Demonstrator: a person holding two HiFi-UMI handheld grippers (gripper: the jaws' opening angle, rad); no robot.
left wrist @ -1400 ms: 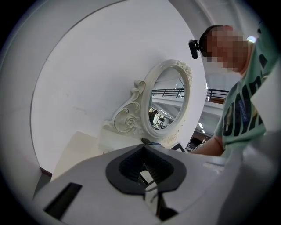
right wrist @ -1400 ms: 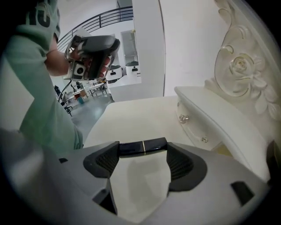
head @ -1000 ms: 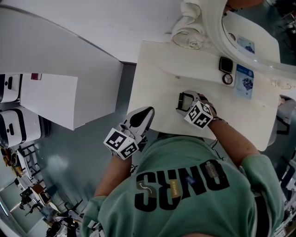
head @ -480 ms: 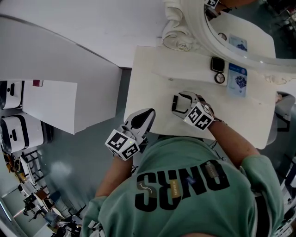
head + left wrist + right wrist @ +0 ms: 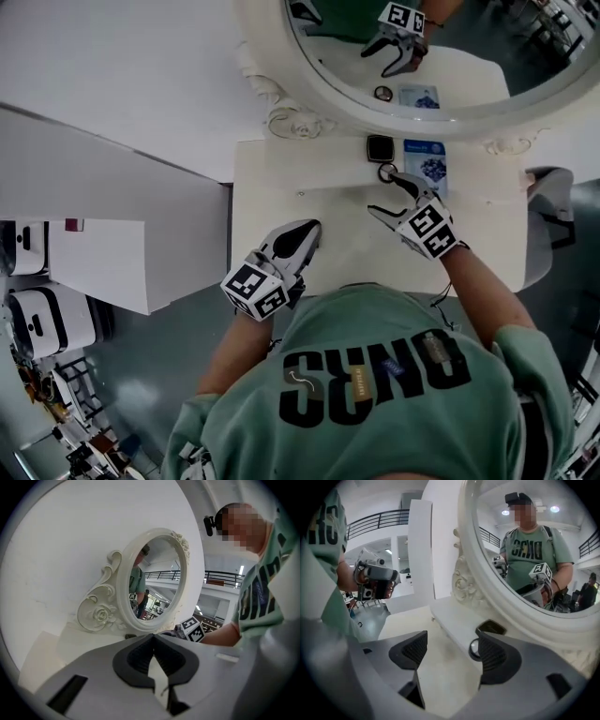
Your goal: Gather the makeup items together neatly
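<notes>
**Right gripper**: jaws spread wide, with only bare tabletop between them. One jaw lies just beside a small round compact; contact between the two cannot be made out. A square black compact sits just beyond the round one, nearer the mirror. A blue packet lies beside both (on the person's right). All three items rest close to the mirror's foot.

**Left gripper**: jaws pressed together and holding nothing. It is held over the tabletop edge farthest from the mirror, well apart from the three items. The mirror glass reflects the right gripper.
</notes>
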